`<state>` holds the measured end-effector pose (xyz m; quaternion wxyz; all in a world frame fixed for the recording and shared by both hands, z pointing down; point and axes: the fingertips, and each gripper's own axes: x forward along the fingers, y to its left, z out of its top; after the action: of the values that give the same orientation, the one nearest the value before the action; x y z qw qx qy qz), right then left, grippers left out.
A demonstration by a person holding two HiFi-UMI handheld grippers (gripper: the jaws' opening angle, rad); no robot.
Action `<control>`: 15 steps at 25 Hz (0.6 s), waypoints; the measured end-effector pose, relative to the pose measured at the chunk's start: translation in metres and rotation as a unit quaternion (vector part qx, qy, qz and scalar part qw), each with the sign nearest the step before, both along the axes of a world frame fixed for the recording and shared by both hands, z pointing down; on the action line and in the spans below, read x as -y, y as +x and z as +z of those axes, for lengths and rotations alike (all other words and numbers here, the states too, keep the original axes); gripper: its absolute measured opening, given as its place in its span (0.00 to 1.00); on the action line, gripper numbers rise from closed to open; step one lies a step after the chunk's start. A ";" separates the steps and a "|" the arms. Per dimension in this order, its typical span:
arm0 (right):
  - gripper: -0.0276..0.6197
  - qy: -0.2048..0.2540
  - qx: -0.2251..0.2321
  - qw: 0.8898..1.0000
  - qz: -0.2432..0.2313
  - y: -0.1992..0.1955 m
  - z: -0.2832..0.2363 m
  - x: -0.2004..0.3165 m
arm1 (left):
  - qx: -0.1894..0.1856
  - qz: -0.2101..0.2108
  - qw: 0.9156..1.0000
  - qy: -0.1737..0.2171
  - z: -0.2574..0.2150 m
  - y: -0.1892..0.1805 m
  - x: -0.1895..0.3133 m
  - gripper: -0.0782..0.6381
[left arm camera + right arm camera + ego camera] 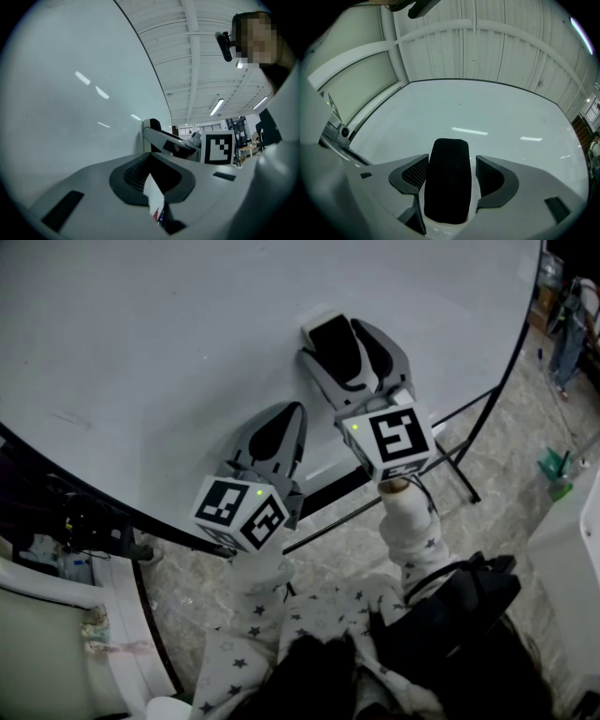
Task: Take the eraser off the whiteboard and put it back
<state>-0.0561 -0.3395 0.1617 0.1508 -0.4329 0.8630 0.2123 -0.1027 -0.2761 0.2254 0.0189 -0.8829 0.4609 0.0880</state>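
No readable txt, nos. or brand names anywhere I can see. Only signs are black-and-white square code patterns on the white marker cube point(242, 514) of the left gripper point(292, 413) and on the matching white cube point(394, 439) of the right gripper point(339, 332): blocks only, no letters. In left gripper view I spot a small white paper tag point(153, 199) w/ red/blue print, too small to read.

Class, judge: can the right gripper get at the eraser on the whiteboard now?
Probably yes: the eraser sits between the right gripper's open jaws, gaps either side, nothing blocking.
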 end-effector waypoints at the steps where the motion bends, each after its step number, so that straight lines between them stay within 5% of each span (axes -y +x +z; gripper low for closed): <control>1: 0.50 0.002 0.003 1.000 -0.001 0.002 0.000 -0.005 | -0.001 -0.001 1.000 0.001 0.000 0.000 -0.004 0.11; 5: 0.50 0.001 0.002 1.000 -0.012 0.020 0.000 -0.017 | -0.003 -0.007 1.000 0.004 -0.006 0.009 -0.007 0.11; 11: 0.50 -0.057 -0.010 0.998 -0.033 0.021 0.016 -0.013 | -0.007 -0.013 1.000 0.006 -0.015 0.000 0.004 0.11; 15: 0.48 -0.088 -0.002 0.995 -0.055 0.041 0.029 -0.037 | -0.010 0.000 1.000 0.003 -0.009 0.026 -0.011 0.11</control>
<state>-0.0151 -0.3024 0.1911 0.1220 -0.3955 0.9013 0.1278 -0.0765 -0.2648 0.2168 0.0168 -0.8817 0.4611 0.0981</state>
